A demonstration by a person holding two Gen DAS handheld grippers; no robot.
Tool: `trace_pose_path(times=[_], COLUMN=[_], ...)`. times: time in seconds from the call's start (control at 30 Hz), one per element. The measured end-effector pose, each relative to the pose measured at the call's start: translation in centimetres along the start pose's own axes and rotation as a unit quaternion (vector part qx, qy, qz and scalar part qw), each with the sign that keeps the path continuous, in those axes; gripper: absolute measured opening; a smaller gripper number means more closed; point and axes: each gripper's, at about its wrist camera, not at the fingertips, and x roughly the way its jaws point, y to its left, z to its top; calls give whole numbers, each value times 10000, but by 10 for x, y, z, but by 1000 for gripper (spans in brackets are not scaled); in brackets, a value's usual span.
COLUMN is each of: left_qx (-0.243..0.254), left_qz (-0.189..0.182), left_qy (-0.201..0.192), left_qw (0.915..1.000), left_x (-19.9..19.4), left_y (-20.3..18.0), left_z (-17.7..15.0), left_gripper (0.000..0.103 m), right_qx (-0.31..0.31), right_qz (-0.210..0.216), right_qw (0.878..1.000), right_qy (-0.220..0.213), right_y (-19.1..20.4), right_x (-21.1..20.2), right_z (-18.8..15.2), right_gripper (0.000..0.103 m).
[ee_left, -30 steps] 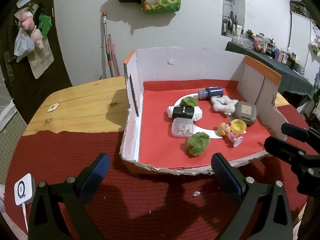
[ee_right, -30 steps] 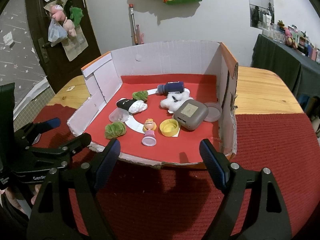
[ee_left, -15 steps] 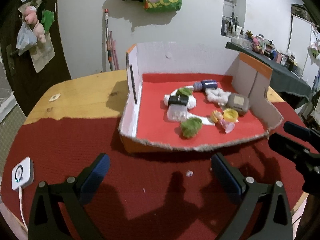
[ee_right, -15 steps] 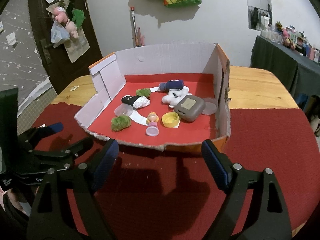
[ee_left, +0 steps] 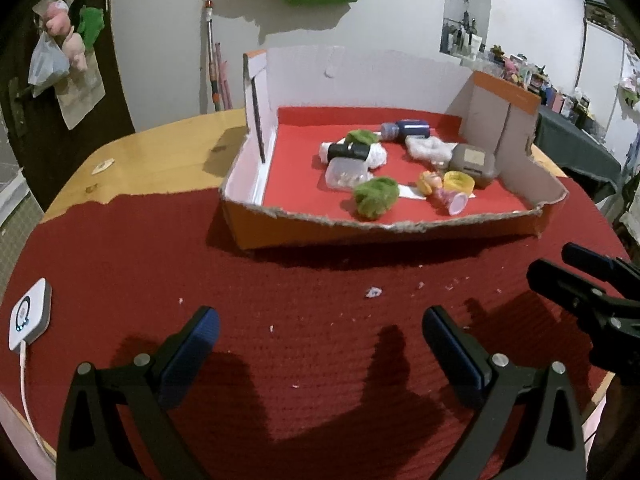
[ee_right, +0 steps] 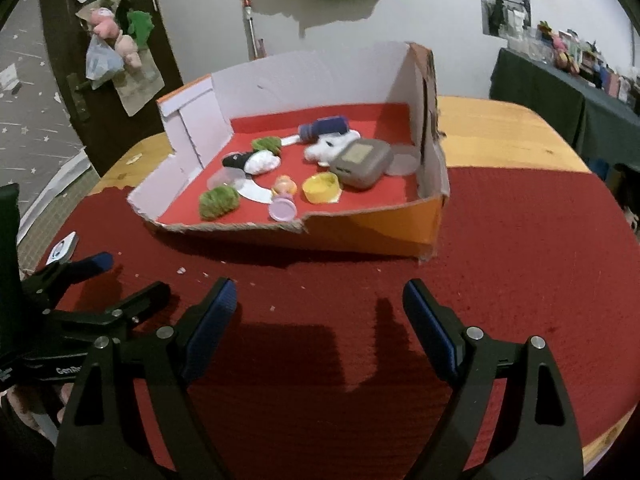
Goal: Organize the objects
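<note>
Both grippers have pulled back and sunk since a second ago, so the cardboard box [ee_left: 256,228] now sits well beyond them across bare red cloth [ee_left: 320,280], and the right gripper's [ee_right: 318,308] jaws have just opened a little with nothing between them. Only the right wrist view shows the clear lid [ee_right: 402,162] behind the grey case [ee_right: 362,162]; only the left view shows the white device [ee_left: 30,314] near the table edge. The left gripper [ee_left: 320,328] also gapes empty; the box's jumbled toys blur together.
</note>
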Motion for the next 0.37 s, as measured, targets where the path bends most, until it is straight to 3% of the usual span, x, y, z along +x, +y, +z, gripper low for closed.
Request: trace_pose_path(times=[0.37], left_qx=[-79], left_qz=[-168], left_qy=[194], left_qw=[9996], left_x=[14], left_y=[1], left_z=[-8], left_gripper=[103], right_qx=[-35], right_qz=[-79], right_qw=[9999], right_qy=[102], right_y=[-2], right_x=[15], right_z=[-10], right_gripper=[86])
